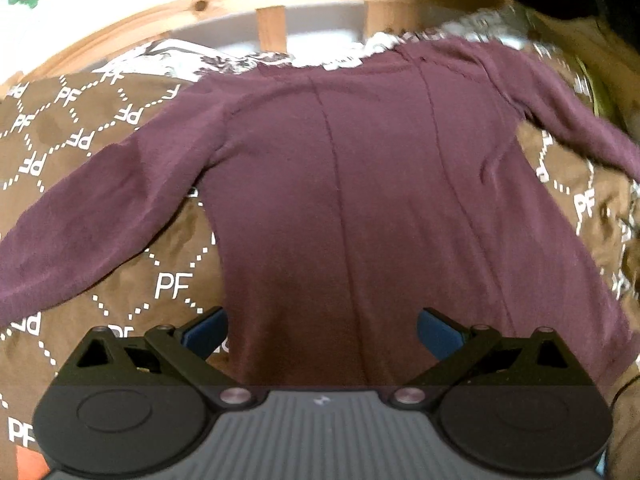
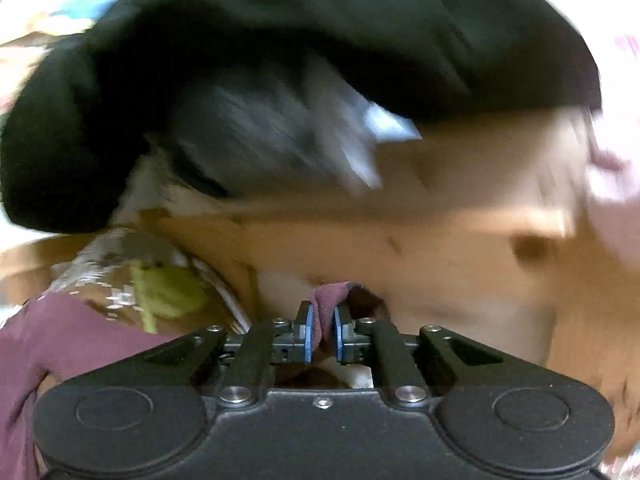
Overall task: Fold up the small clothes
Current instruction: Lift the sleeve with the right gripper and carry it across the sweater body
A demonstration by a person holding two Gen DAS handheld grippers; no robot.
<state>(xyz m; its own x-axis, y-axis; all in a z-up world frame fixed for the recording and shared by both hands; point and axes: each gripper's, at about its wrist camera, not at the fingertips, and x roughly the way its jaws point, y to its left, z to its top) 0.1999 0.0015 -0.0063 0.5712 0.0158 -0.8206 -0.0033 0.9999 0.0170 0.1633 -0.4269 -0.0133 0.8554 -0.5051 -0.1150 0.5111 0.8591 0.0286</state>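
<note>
Two tools: left tool [image 1: 322, 334] gapes over sweater [image 1: 360, 184]; right tool [image 2: 322, 334] pinches it.

The maroon shirt [image 1: 360, 184] is soft matt knit cloth; beneath it, the brown blanket [image 1: 168, 280] looks velvety; beyond it, the wooden rail [image 1: 200, 4] is smooth, knotted pine.

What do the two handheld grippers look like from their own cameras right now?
Both look alike. The left gripper has a ribbed grey body with a small pale logo, black linkage arms on silver pivot pins, two round black discs and blue pads. The right gripper shows the same black linkages, silver pins, discs and thin blue pads. No cables, hands or sleeves are clearly visible.
</note>
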